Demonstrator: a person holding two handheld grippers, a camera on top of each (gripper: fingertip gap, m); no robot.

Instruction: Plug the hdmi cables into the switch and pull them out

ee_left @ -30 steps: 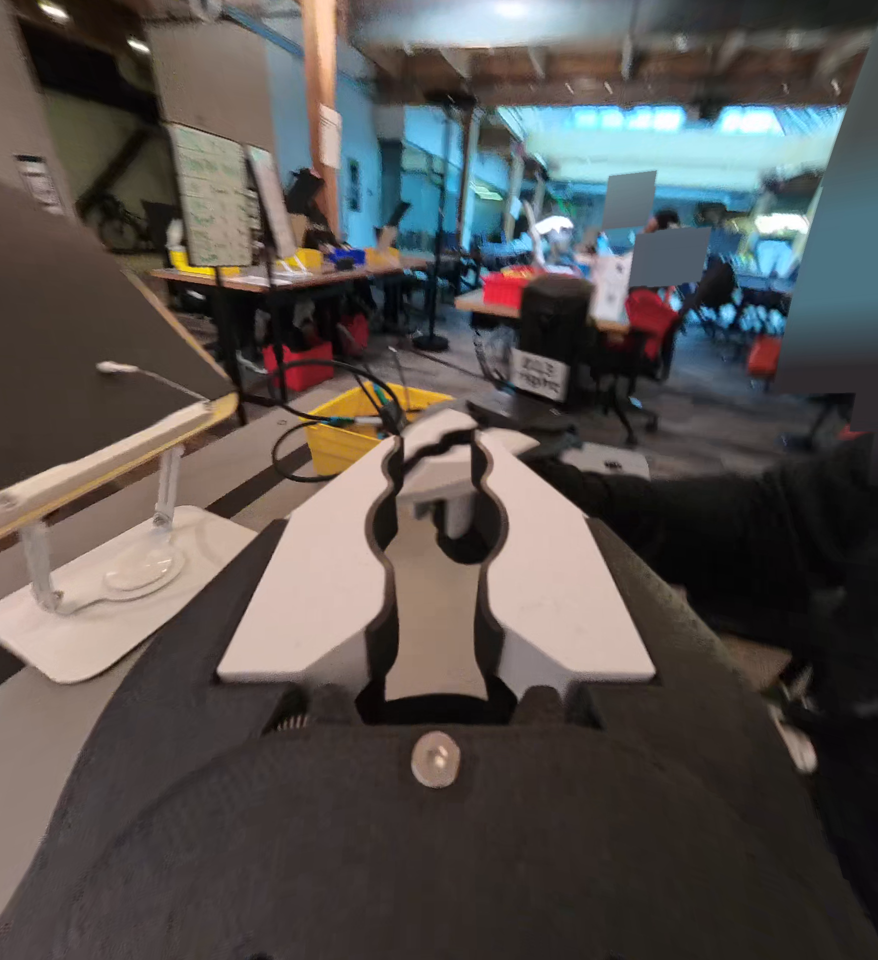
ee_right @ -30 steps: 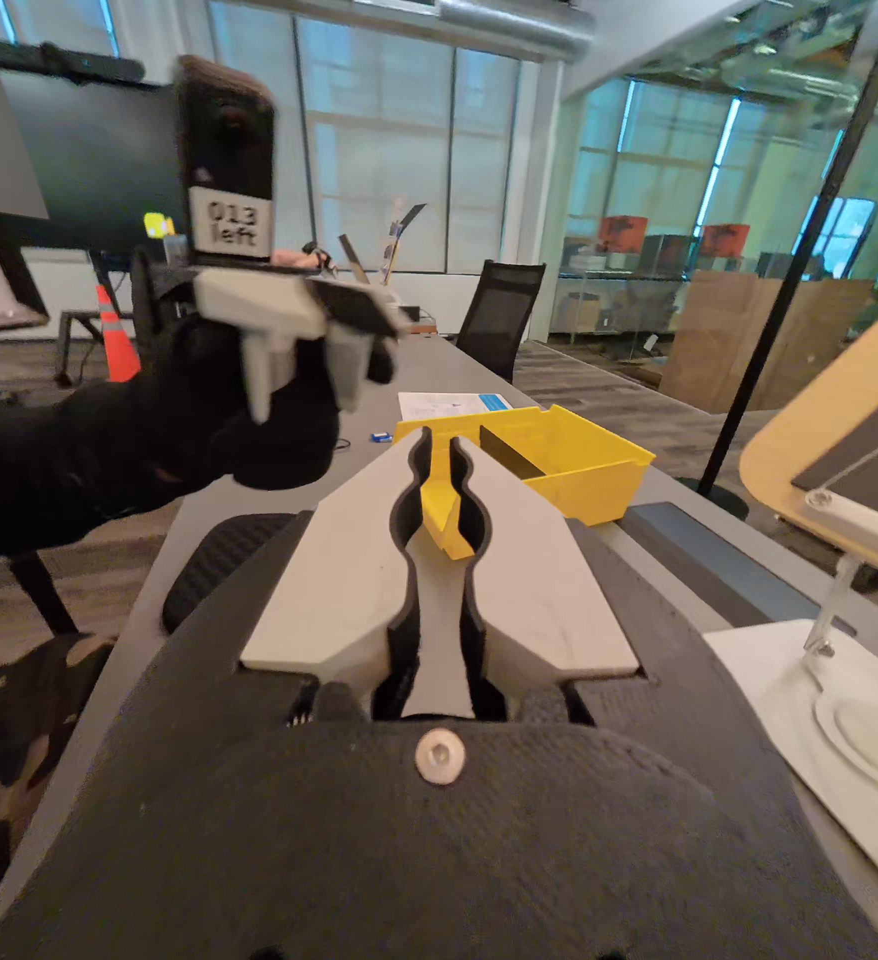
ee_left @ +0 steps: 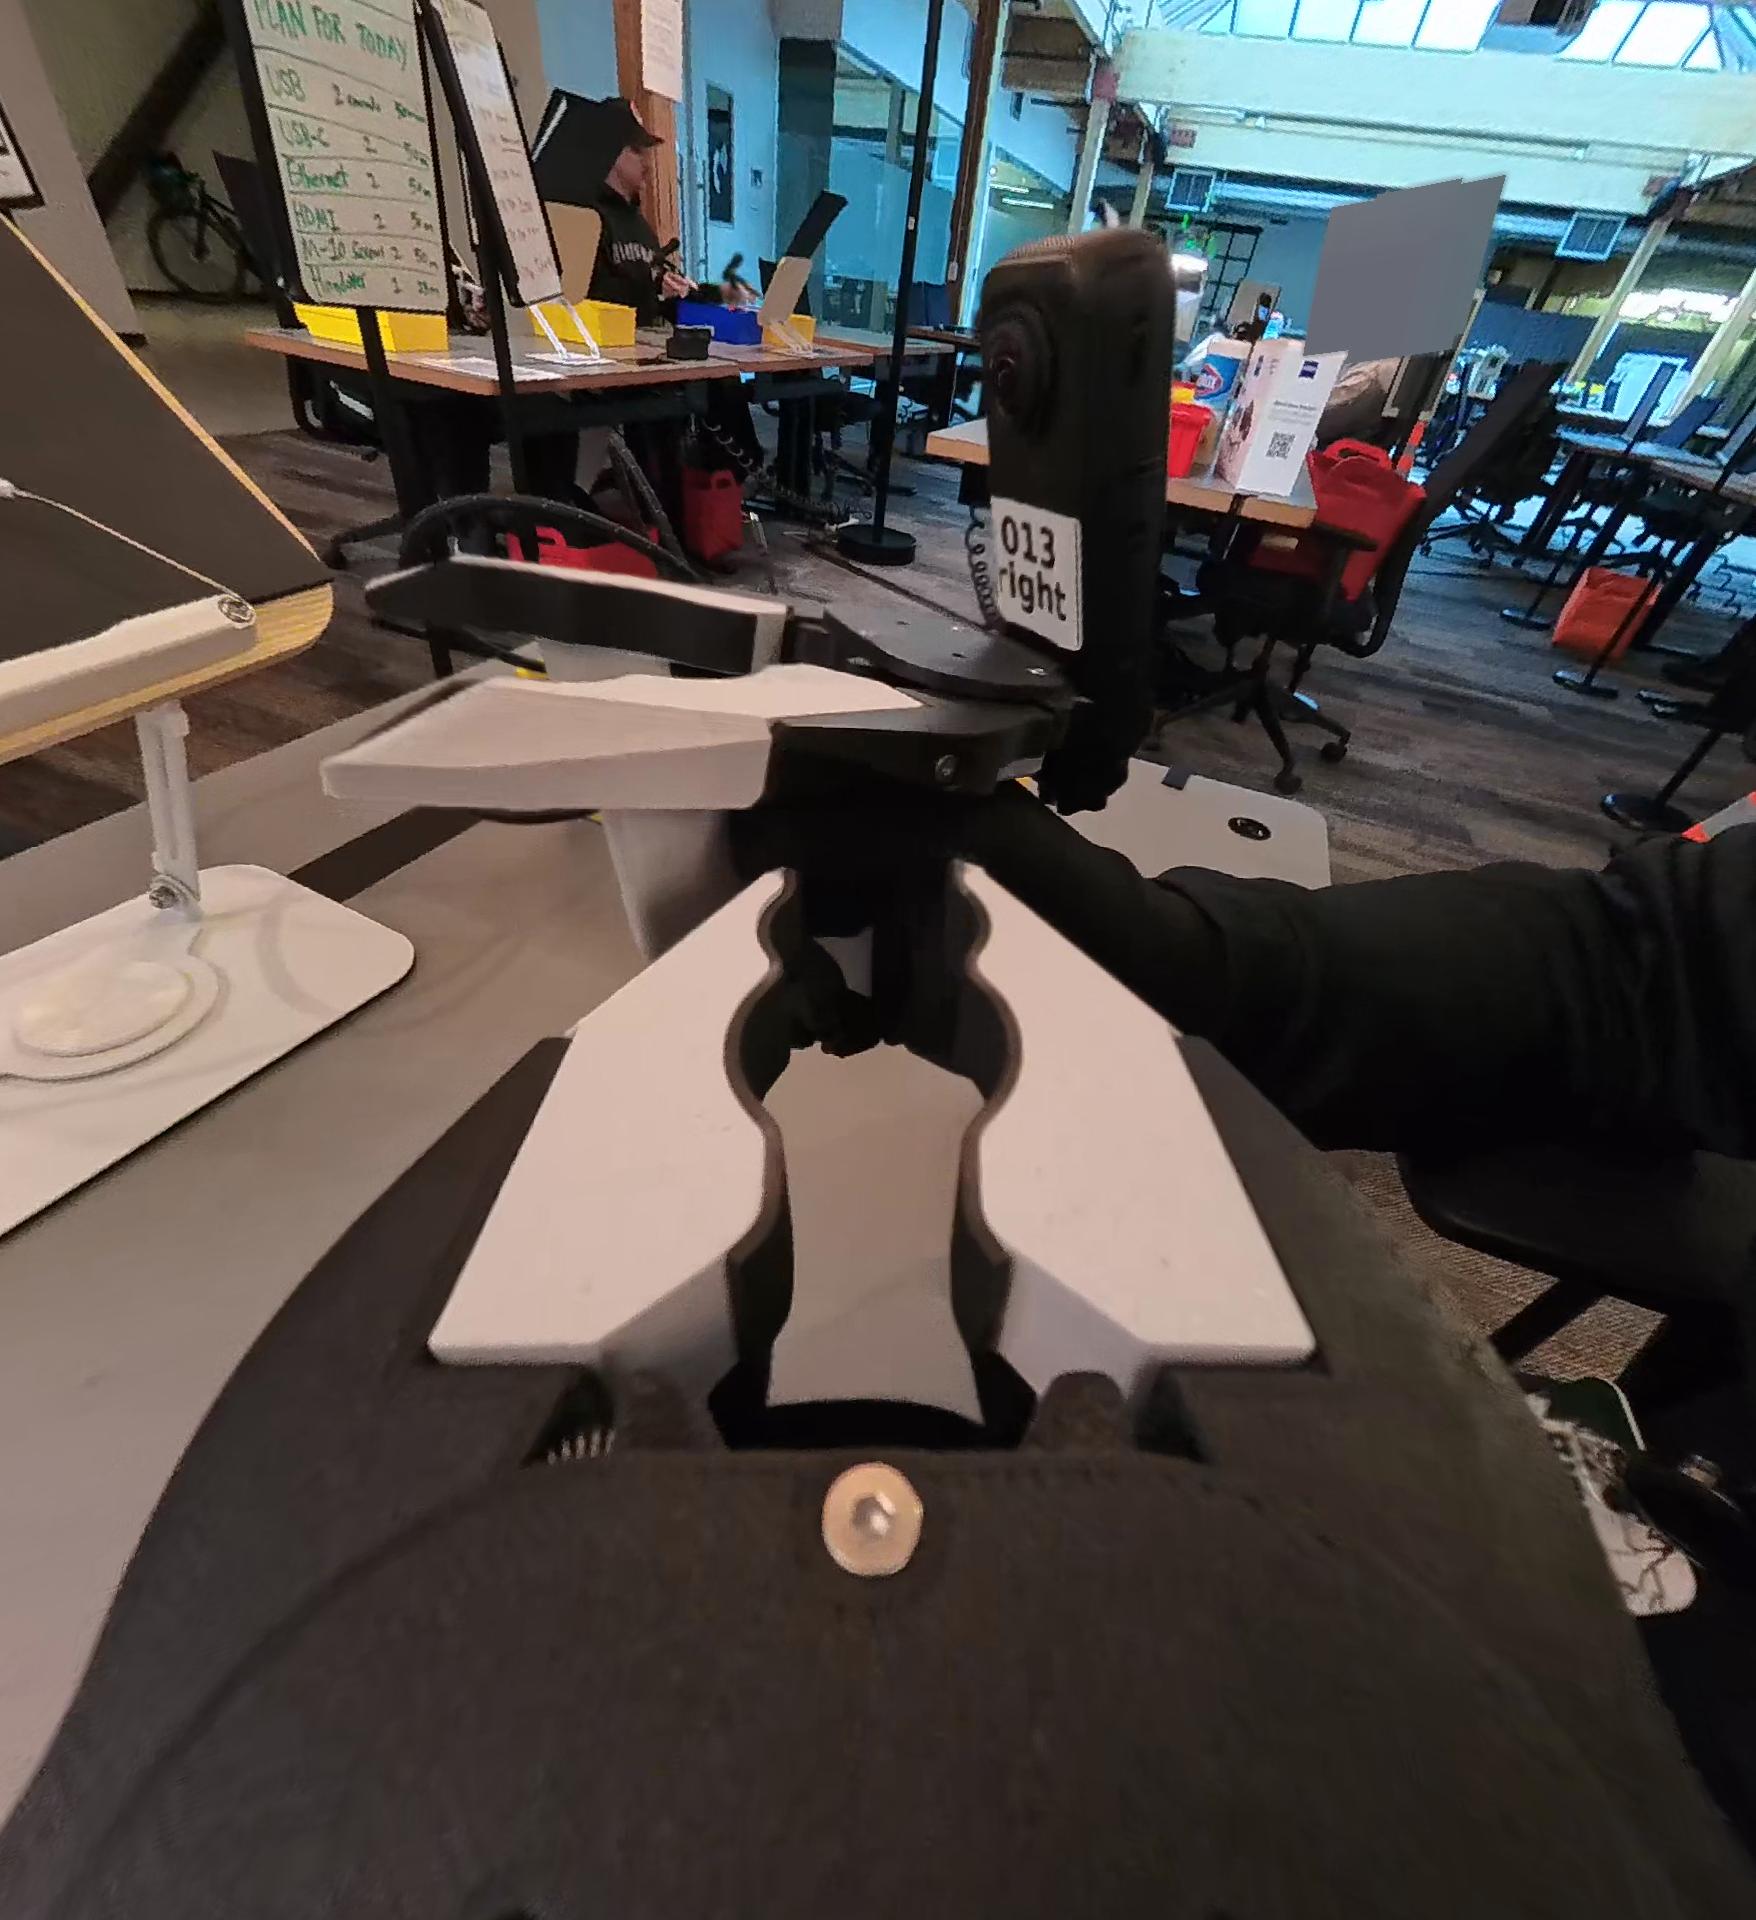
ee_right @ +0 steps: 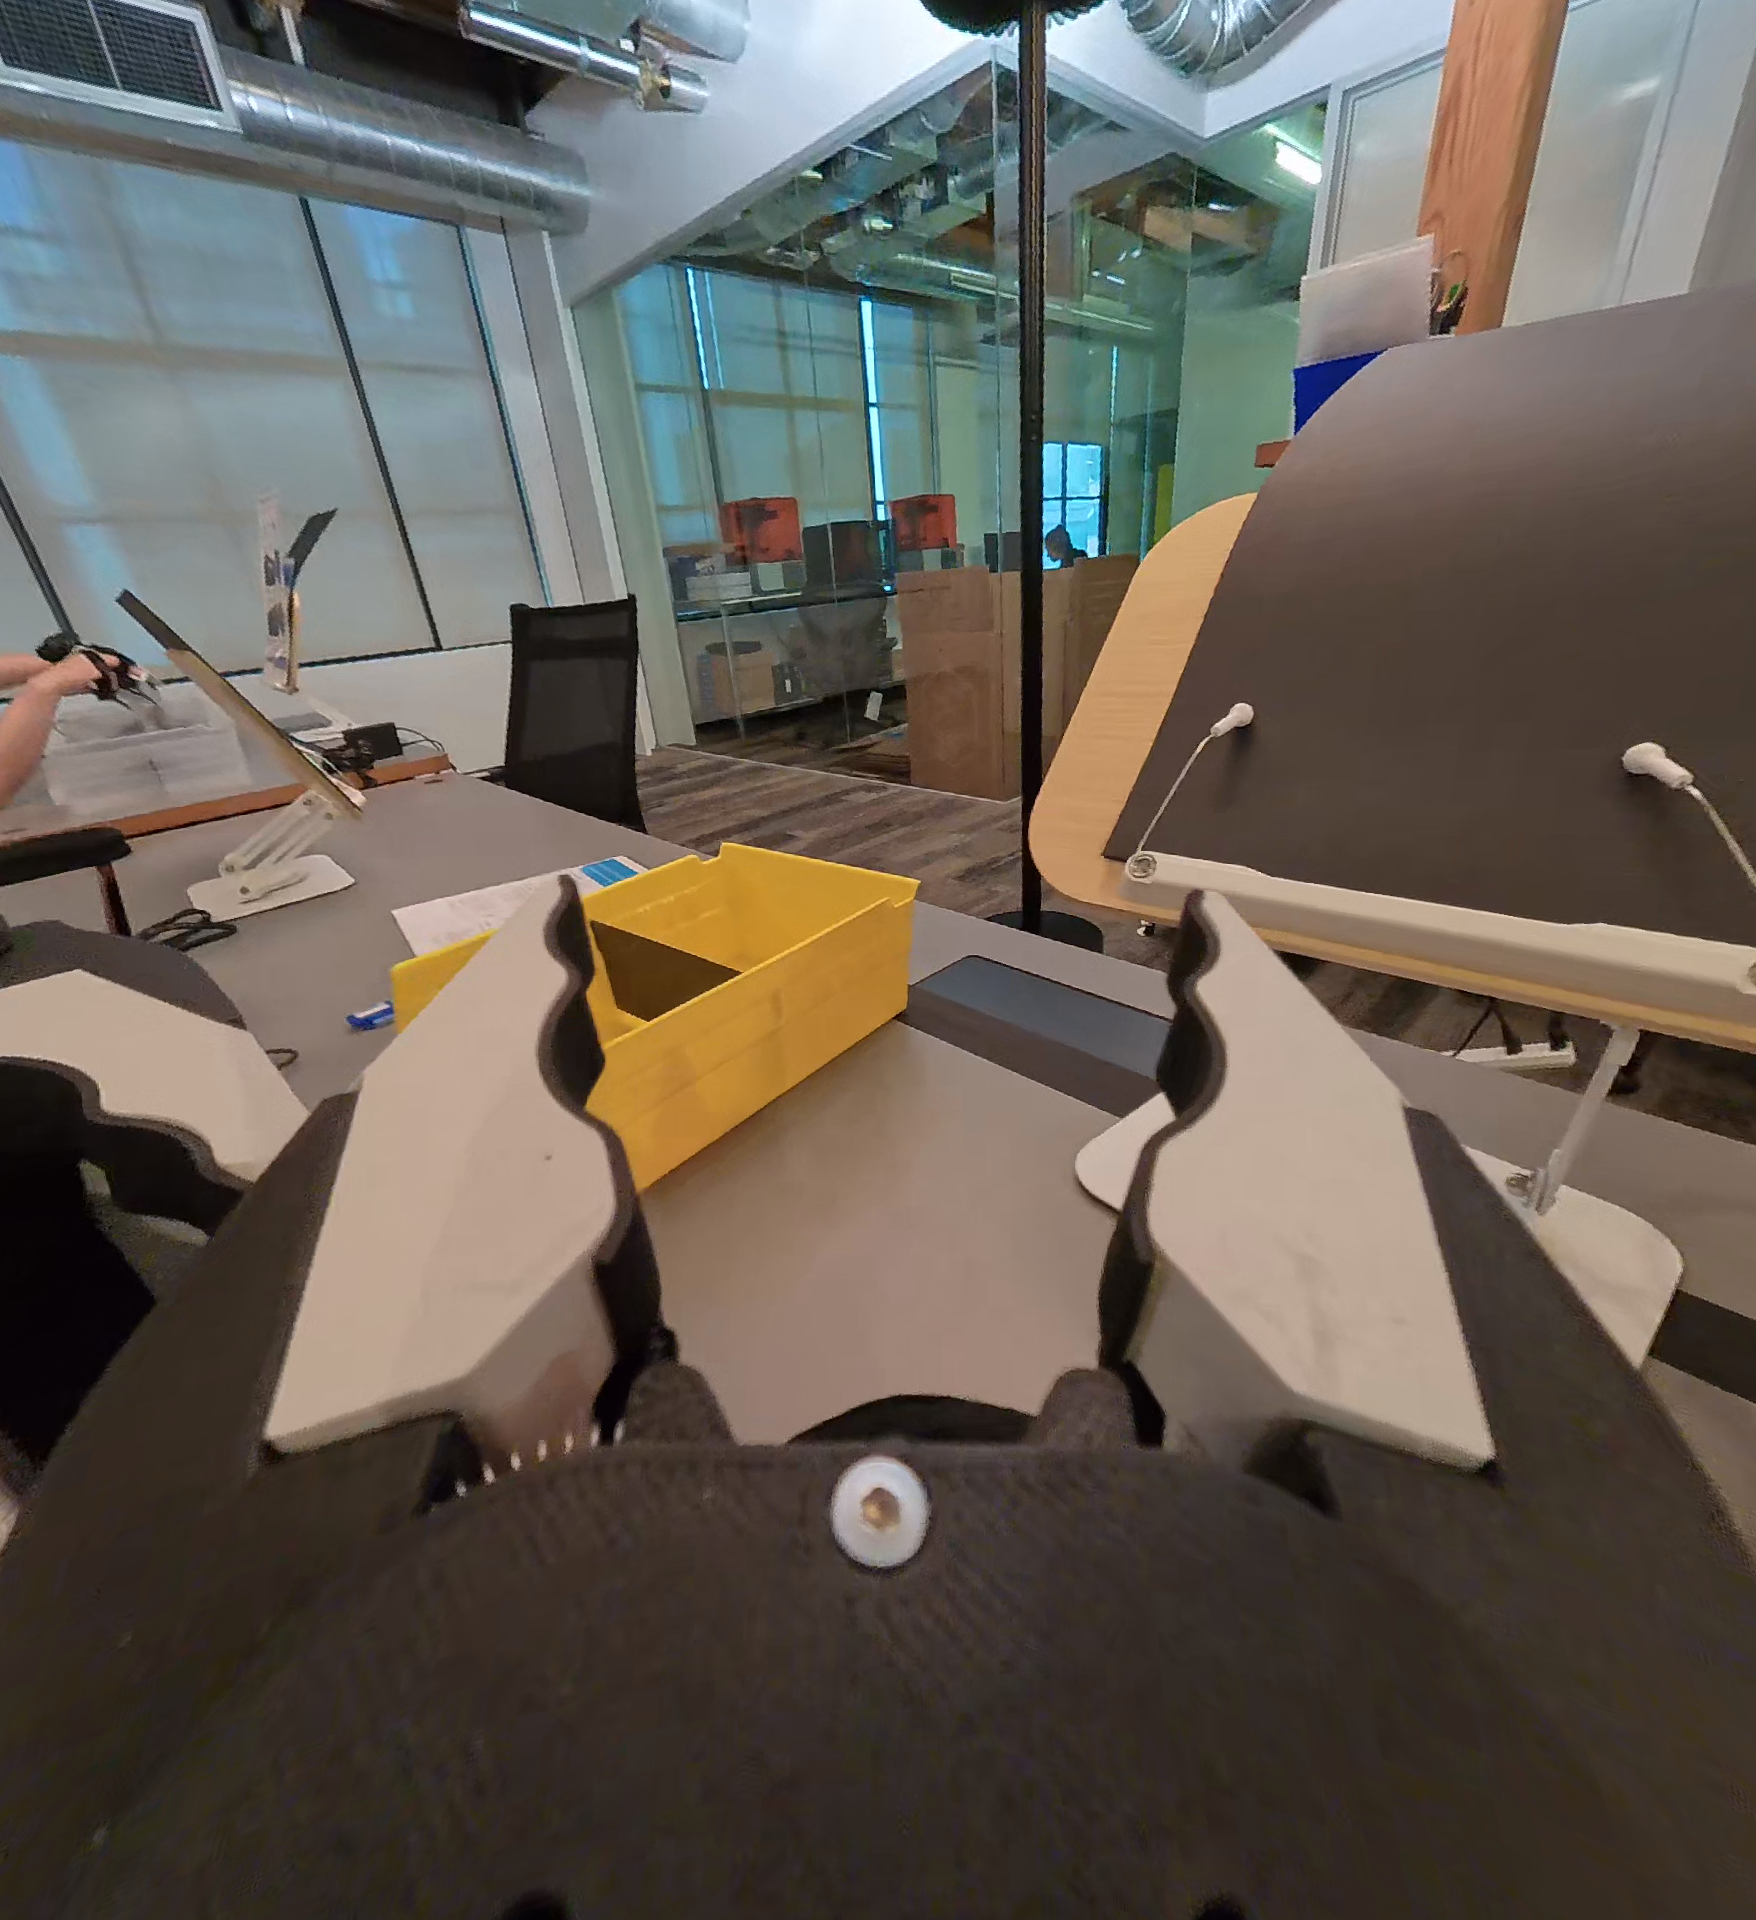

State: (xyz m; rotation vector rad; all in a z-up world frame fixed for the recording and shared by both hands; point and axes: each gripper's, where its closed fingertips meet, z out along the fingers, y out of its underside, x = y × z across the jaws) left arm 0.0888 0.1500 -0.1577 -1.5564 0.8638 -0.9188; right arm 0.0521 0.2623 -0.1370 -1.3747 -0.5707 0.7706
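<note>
No HDMI switch shows in either view. A loop of black cable (ee_left: 479,509) shows behind my right gripper. A yellow bin (ee_right: 780,956) stands on the grey table (ee_right: 905,1164) just past my right gripper (ee_right: 882,904), which is wide open and empty. In the left wrist view the right gripper (ee_left: 349,681) crosses sideways, held by a black-gloved hand. My left gripper (ee_left: 872,878) is a little open with nothing between its fingers. One of its fingers (ee_right: 105,1049) shows at the left edge of the right wrist view.
A tilted dark board (ee_right: 1528,623) on a white stand (ee_right: 1580,1247) sits to the right; it also shows in the left wrist view (ee_left: 74,416). Papers (ee_right: 500,904) lie behind the bin. A black pole (ee_right: 1030,520) and an office chair (ee_right: 573,707) stand beyond the table.
My right gripper has opened wide from shut. It now lies close across the front of the left gripper. The left gripper has dropped from the upper left to the left edge of the right view.
</note>
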